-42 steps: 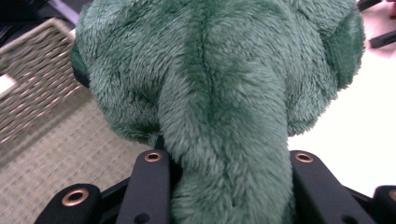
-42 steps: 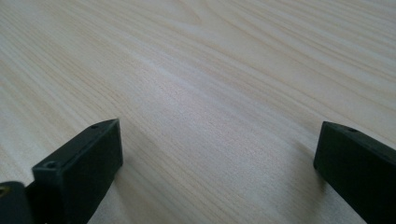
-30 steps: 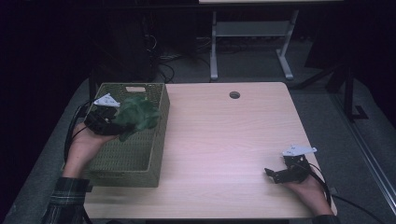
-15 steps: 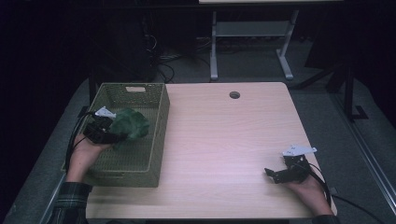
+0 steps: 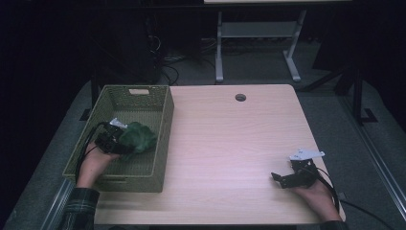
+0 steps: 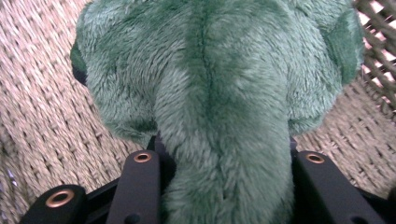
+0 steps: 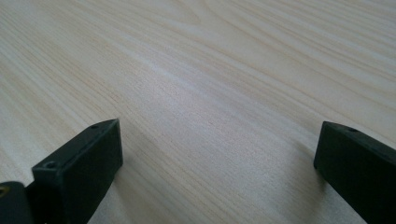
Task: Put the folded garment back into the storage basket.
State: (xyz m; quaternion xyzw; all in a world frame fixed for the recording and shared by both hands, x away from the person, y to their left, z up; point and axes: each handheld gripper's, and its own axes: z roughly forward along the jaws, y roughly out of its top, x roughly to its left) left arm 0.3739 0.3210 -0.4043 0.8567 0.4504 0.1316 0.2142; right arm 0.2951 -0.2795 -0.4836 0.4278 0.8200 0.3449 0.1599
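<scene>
A green plush toy (image 5: 137, 137) sits low inside the woven olive basket (image 5: 162, 125) at the table's left. My left gripper (image 5: 118, 145) is shut on the toy's near end. In the left gripper view the green plush toy (image 6: 219, 88) bulges between the two black jaws over the basket's wicker floor (image 6: 42, 112). My right gripper (image 5: 280, 179) rests on the wooden table (image 5: 230, 143) at the front right, open, with bare wood between its jaws in the right gripper view (image 7: 217, 168).
A round cable hole (image 5: 240, 97) lies near the table's far edge. A white table frame (image 5: 258, 43) and cables stand on the dark floor behind. The basket's walls rise around my left hand.
My left gripper has carried the plush toy down and toward me, from above the basket's rim to deep inside the basket. The right gripper has stayed still.
</scene>
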